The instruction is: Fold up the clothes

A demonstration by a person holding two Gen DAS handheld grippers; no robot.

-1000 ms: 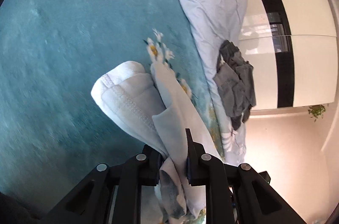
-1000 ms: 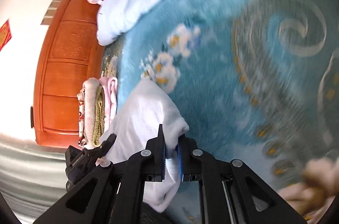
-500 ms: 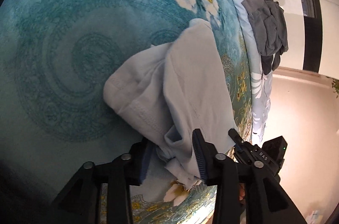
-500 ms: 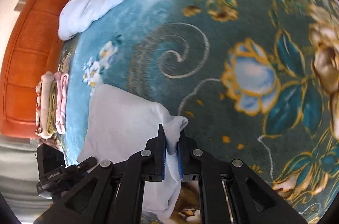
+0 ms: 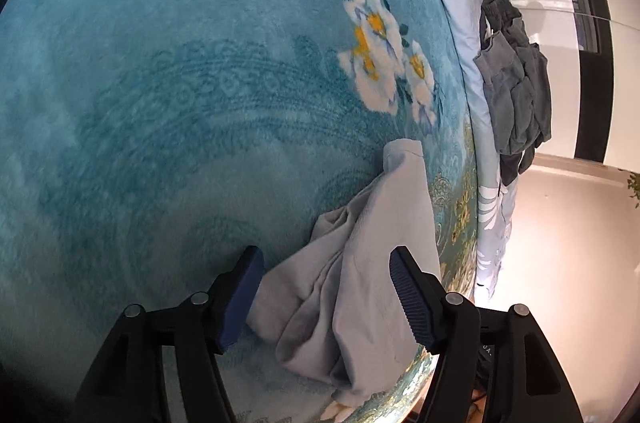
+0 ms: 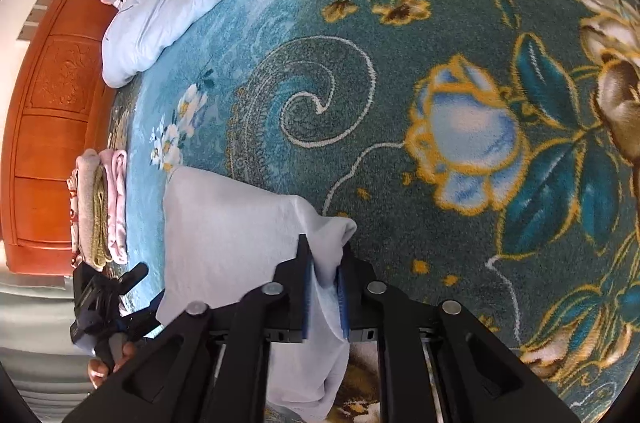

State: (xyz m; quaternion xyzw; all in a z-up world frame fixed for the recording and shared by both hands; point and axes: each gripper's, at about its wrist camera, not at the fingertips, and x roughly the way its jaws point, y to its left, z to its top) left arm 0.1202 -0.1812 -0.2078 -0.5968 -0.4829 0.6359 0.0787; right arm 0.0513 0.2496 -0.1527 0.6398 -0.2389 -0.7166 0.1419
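A pale grey-blue garment (image 5: 372, 255) lies crumpled on the teal floral blanket (image 5: 180, 103) near the bed's edge. My left gripper (image 5: 324, 287) hangs over its near end with the jaws wide and still opening; cloth lies between the pads (image 5: 244, 287) without touching them. In the right wrist view the same garment (image 6: 228, 219) spreads flat. One corner of it is bunched between the pads of my right gripper (image 6: 324, 287), whose jaws are opening slightly while the cloth still fills the gap. The left gripper (image 6: 104, 299) shows at the lower left, held by a hand.
A stack of folded clothes (image 6: 100, 207) sits by the wooden headboard (image 6: 52, 103). A pale blue duvet (image 6: 160, 3) lies along the far side with a dark grey garment (image 5: 512, 83) on it. White wardrobe doors (image 5: 560, 23) stand beyond the bed edge.
My left gripper has dipped toward the blanket, opened wide and let go of the garment, which now rests on the bed. My right gripper swung over the patterned blanket and its jaws widened a little.
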